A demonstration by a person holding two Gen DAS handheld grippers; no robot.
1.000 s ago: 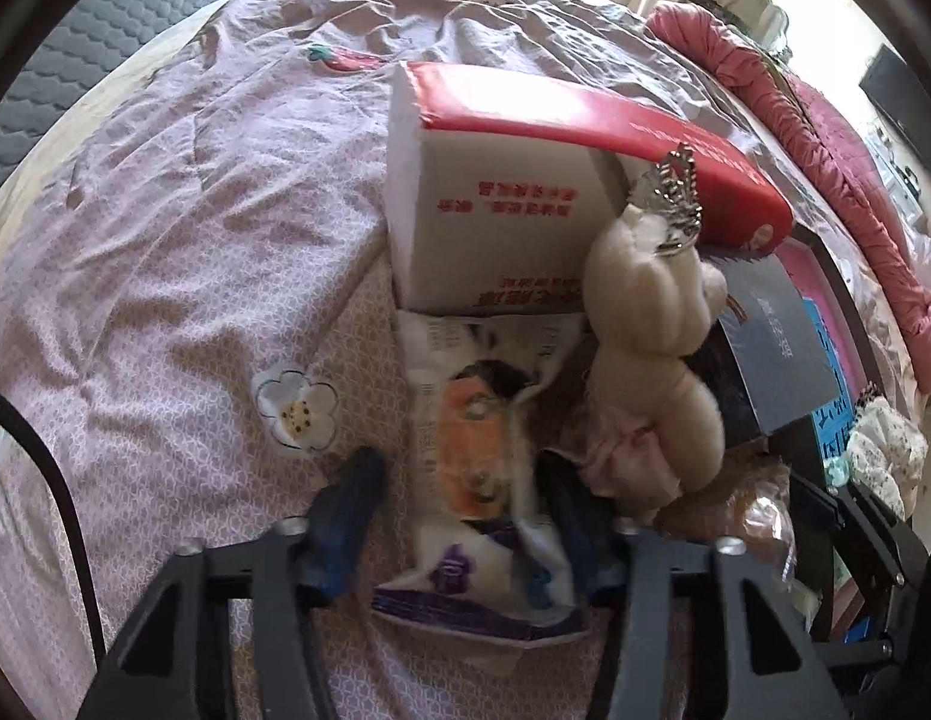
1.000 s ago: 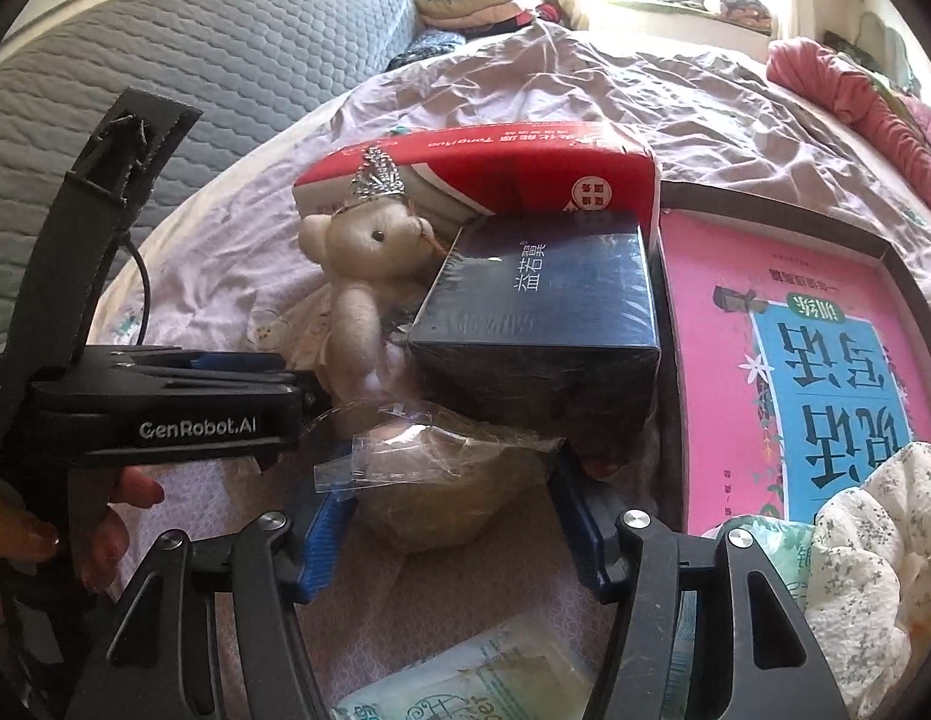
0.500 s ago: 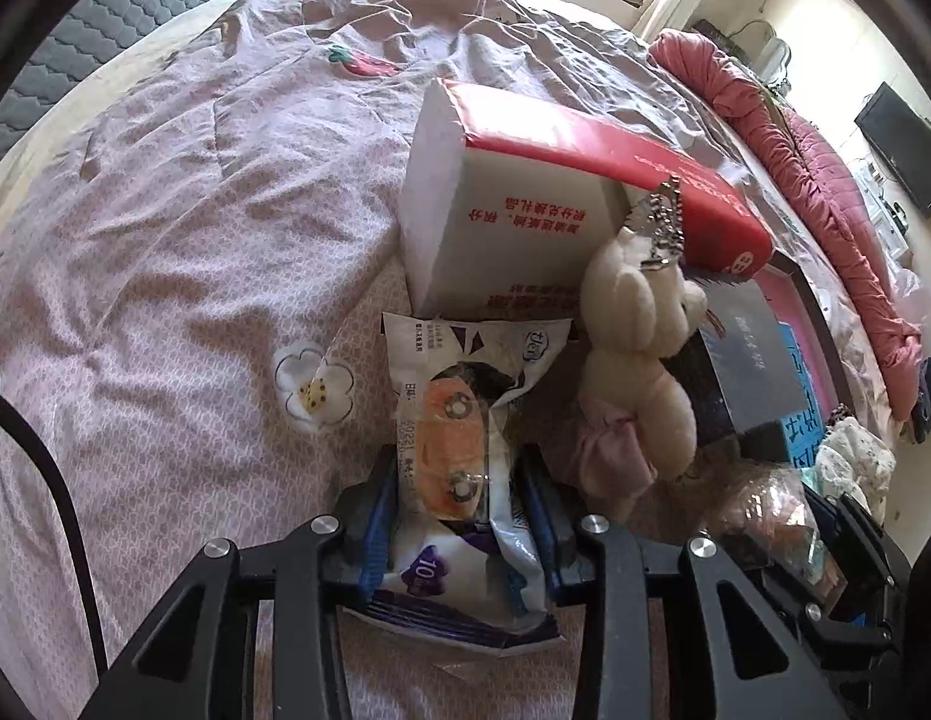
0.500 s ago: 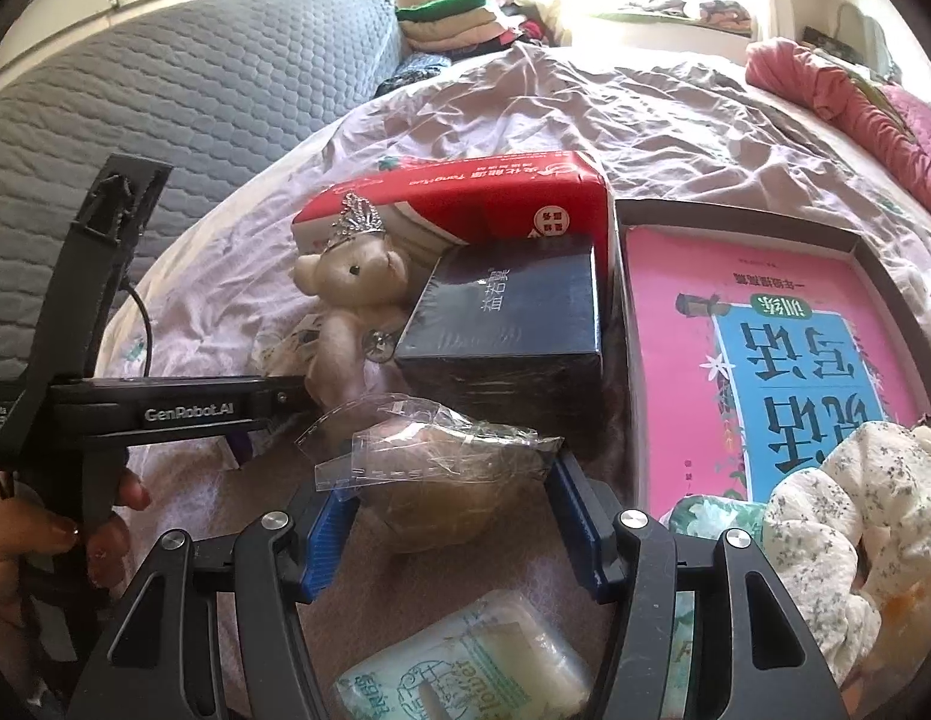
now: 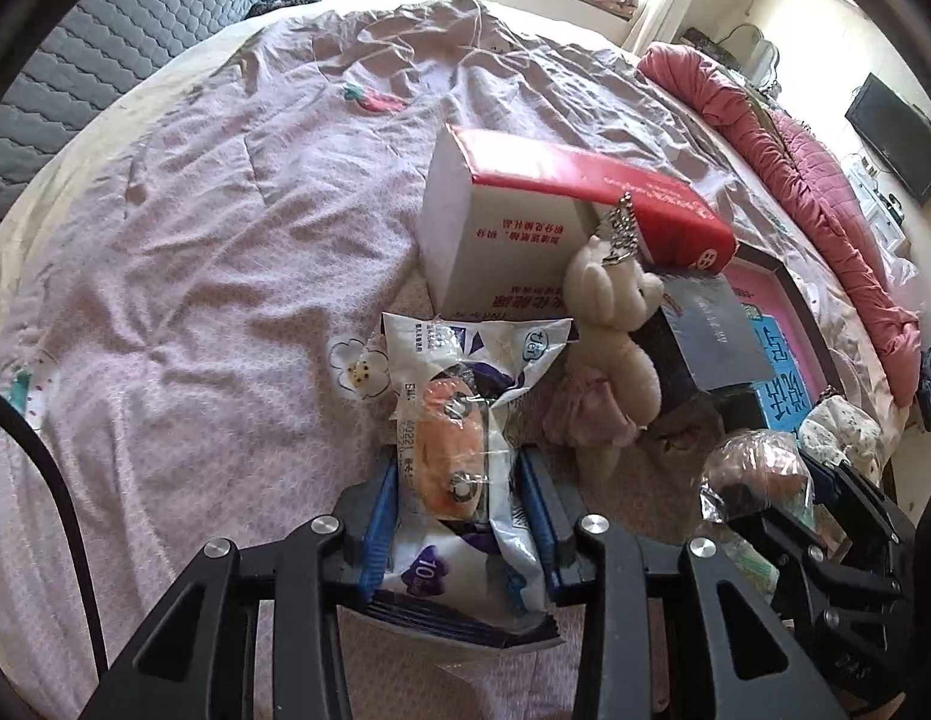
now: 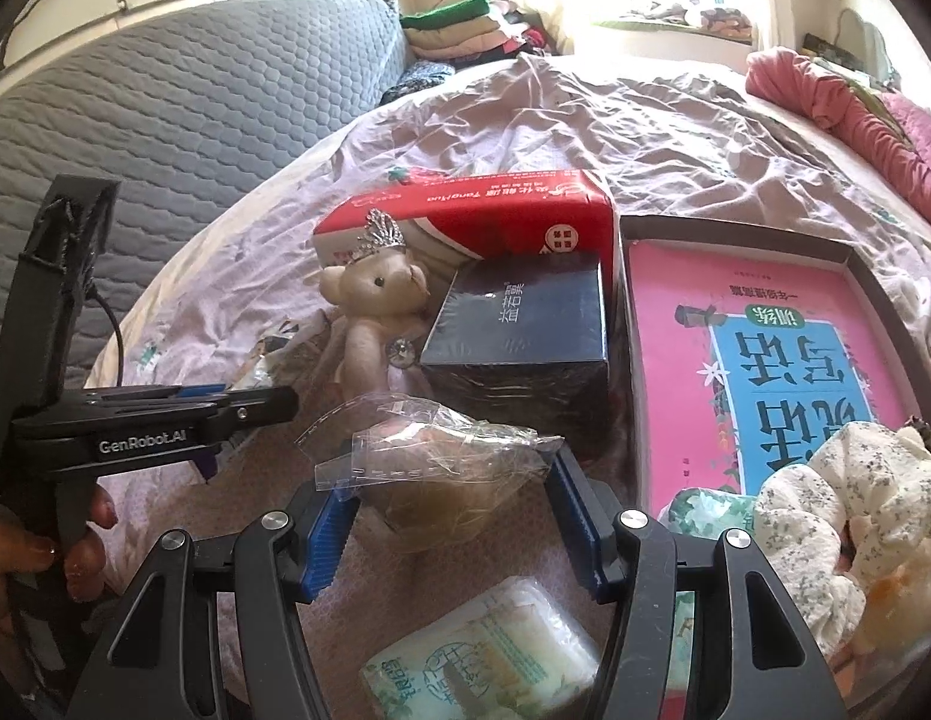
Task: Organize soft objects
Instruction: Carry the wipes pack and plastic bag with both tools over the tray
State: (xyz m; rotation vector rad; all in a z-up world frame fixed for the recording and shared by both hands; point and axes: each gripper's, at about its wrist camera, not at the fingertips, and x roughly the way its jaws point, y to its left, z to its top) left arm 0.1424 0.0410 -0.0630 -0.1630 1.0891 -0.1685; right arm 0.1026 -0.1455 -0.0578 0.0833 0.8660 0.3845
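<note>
Nearest in the left wrist view, the left hand-held gripper (image 5: 459,516) has just closed its blue pads on a white and purple packet (image 5: 465,468) with an orange shape showing through it — the pads press both of its sides, and its top end points toward the tissue box. In the right wrist view, the right hand-held gripper (image 6: 456,516) clamps a clear plastic bag (image 6: 435,468) with something tan inside, the pads pressing its two sides at a middling width. Below those jaws a pale green pack (image 6: 483,660) lies on the pinkish bedspread (image 5: 195,270). A hand (image 6: 57,546) at the left edge holds the other gripper's handle.

Just beyond the packet a cream teddy bear (image 5: 609,324) with a small silver crown leans against a dark blue box (image 6: 519,324). Behind both stands a red and white tissue box (image 5: 525,228), touching the dark box. To the right a dark tray (image 6: 855,258) holds a pink and blue book (image 6: 765,360) — a floral scrunchie (image 6: 837,492) rests at its near end. Farther off, a red blanket (image 5: 795,168) is bunched along the bed's edge.
</note>
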